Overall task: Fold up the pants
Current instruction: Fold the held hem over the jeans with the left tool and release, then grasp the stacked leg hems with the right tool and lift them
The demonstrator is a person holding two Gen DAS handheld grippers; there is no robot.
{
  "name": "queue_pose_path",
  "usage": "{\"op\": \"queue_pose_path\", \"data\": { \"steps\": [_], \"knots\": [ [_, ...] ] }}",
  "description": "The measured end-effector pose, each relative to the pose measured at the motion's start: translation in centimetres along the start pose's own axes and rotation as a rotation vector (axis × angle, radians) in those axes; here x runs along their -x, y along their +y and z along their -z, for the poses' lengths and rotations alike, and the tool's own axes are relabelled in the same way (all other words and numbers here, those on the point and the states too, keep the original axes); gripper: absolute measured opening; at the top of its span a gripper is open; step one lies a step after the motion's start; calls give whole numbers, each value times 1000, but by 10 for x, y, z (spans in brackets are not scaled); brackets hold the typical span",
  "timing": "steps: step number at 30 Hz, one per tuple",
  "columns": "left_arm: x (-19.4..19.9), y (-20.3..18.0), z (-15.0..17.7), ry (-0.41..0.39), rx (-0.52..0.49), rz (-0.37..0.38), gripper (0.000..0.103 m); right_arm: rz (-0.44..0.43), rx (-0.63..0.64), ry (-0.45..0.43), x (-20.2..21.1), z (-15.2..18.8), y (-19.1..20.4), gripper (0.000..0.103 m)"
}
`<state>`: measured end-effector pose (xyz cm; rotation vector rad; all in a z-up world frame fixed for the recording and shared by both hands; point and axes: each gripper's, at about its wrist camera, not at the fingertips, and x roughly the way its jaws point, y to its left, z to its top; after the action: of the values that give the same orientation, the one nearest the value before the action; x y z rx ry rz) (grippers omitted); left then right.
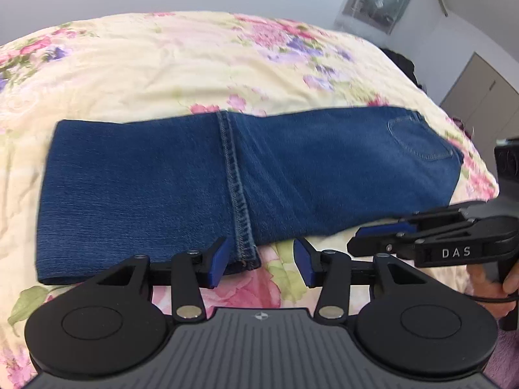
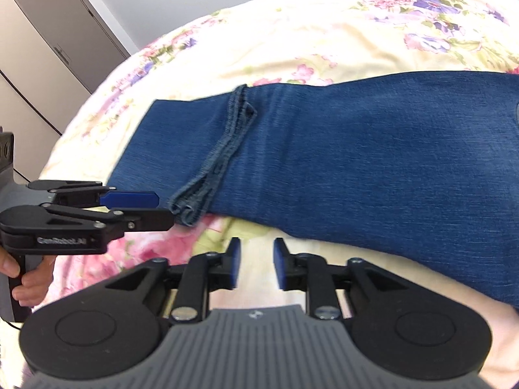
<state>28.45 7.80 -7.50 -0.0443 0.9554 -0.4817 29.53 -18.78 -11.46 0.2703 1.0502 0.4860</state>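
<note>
one folded pants [image 1: 181, 175] on one bedspread [image 1: 146, 74], two grippers with parted jaws

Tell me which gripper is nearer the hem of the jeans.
Left. The left gripper is open right at the hem at the near edge of the jeans. The right gripper is open too, farther along, over the bedspread.

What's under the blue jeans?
The folded jeans lie on a floral bedspread, which shows all around them. The hems lie on top of another denim layer. What the bedspread looks like right beneath the jeans is covered.
</note>
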Motion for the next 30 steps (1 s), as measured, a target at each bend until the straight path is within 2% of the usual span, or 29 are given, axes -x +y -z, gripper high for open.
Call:
{"op": "queue_pose_path", "data": {
  "steps": [4,9,11,17,22,26,30],
  "knots": [
    [16,16,-1,-47,34,-87,54,-71,-69,-20,-2,-3,4,32],
    [33,49,7,-83,126,-200,54,-146,-159,-28,-13,-11,8,36],
    [37,61,12,-100,151,-225,54,-160,-190,-33,-19,-15,10,37],
    [40,84,20,-114,188,-237,54,-214,-316,-1,-46,-20,6,40],
    [35,91,26,-114,196,-225,54,-218,-354,46,-75,-14,6,40],
    [29,93,31,-108,201,-207,54,-250,-434,85,-97,-8,1,40],
    [28,94,33,-113,204,-199,54,-300,-484,89,-100,-7,0,38]
  ]
}}
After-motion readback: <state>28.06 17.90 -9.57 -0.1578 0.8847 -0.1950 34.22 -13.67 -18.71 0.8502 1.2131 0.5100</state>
